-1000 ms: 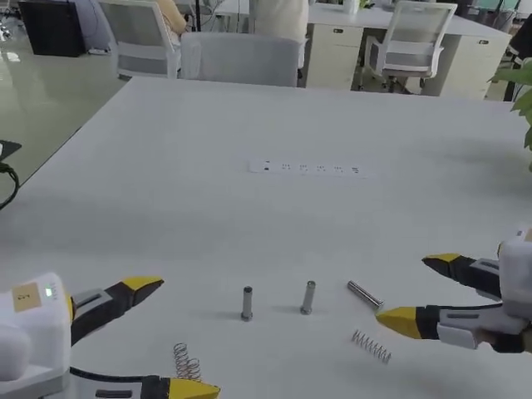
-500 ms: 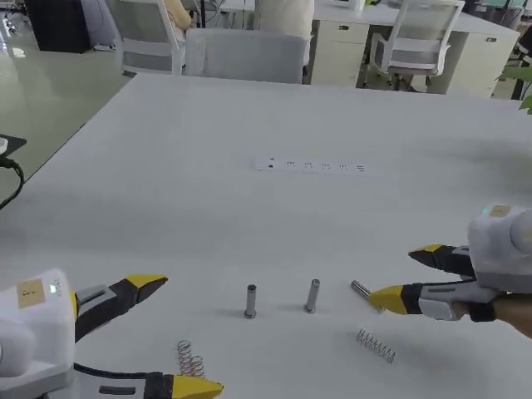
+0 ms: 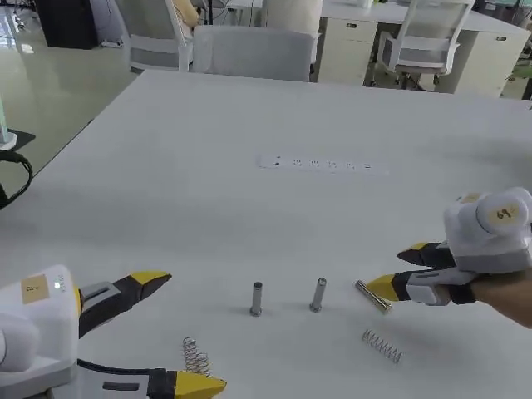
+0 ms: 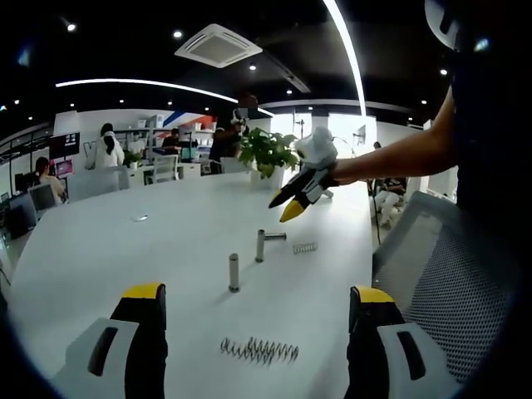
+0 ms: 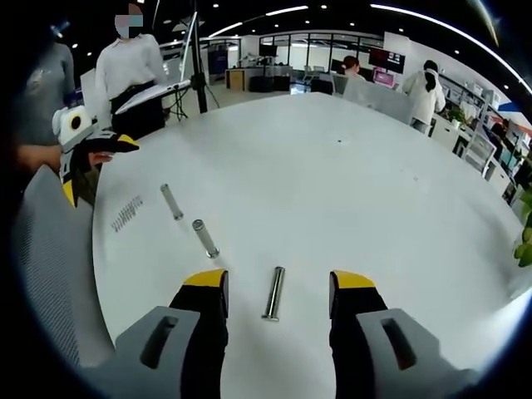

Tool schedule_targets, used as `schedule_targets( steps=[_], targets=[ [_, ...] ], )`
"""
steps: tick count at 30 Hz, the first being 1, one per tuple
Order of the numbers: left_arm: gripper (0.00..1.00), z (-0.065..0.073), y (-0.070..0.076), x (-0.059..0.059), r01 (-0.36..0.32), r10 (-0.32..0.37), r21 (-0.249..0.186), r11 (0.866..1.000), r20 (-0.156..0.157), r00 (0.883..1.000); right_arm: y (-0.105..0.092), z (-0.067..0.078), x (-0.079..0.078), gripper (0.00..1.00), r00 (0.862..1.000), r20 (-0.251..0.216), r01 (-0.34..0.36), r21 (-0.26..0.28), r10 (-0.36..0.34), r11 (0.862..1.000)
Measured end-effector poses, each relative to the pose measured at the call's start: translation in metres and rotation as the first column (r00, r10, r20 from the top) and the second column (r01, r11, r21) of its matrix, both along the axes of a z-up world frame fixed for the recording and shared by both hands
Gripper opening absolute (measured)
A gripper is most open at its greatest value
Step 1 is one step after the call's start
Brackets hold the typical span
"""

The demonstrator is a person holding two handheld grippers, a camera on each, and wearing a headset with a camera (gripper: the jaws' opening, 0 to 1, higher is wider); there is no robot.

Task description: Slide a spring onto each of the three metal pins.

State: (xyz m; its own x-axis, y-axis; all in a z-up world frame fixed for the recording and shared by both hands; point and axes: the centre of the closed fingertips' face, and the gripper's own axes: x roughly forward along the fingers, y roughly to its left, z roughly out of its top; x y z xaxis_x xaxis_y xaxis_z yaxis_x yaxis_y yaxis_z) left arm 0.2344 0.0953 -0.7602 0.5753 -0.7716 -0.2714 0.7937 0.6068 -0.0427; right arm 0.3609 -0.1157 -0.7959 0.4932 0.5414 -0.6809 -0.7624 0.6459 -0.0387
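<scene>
Right gripper [image 3: 386, 268] spread, lying pin [image 5: 273, 293] between its jaws, untouched. Pin stiff, smooth, likely rolls: pinch mid-shaft. Left gripper [image 4: 258, 293] spread near spring [image 4: 259, 350]; light, squashy, grip gently.

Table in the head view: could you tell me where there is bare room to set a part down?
The wide stretch between the power strip and the pins is bare, as is the far side beyond the strip. Crowded: the near edge, with pins, springs, left tongs and right tongs.
</scene>
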Motion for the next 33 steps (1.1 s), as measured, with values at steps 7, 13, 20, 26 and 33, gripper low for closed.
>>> schedule_targets(
  steps=[7, 13, 20, 26, 33],
  targets=[
    [0.88, -0.001, 0.000, 0.001, 0.001, -0.001, -0.003, 1.000, -0.001, 1.000, 0.005, -0.007, 0.005, 0.39, 1.000, -0.022, -0.001, -0.052, 0.000, 0.999],
    [0.87, -0.003, 0.002, 0.001, 0.002, -0.002, -0.003, 1.000, -0.006, 1.000, 0.009, -0.017, 0.008, 0.34, 0.999, -0.052, -0.008, -0.109, 0.003, 0.994],
    [0.87, -0.003, 0.003, 0.001, 0.002, -0.002, -0.004, 1.000, -0.007, 1.000, 0.009, -0.026, 0.009, 0.29, 0.997, -0.072, -0.006, -0.153, -0.005, 0.988],
    [0.87, -0.003, 0.003, 0.001, 0.002, -0.002, -0.003, 1.000, -0.006, 1.000, 0.010, -0.031, 0.012, 0.26, 0.996, -0.084, -0.003, -0.176, -0.012, 0.984],
    [0.86, -0.004, 0.004, 0.001, 0.002, -0.002, -0.006, 1.000, -0.009, 1.000, 0.012, -0.039, 0.011, 0.22, 0.994, -0.109, 0.002, -0.206, -0.025, 0.979]
  ],
)
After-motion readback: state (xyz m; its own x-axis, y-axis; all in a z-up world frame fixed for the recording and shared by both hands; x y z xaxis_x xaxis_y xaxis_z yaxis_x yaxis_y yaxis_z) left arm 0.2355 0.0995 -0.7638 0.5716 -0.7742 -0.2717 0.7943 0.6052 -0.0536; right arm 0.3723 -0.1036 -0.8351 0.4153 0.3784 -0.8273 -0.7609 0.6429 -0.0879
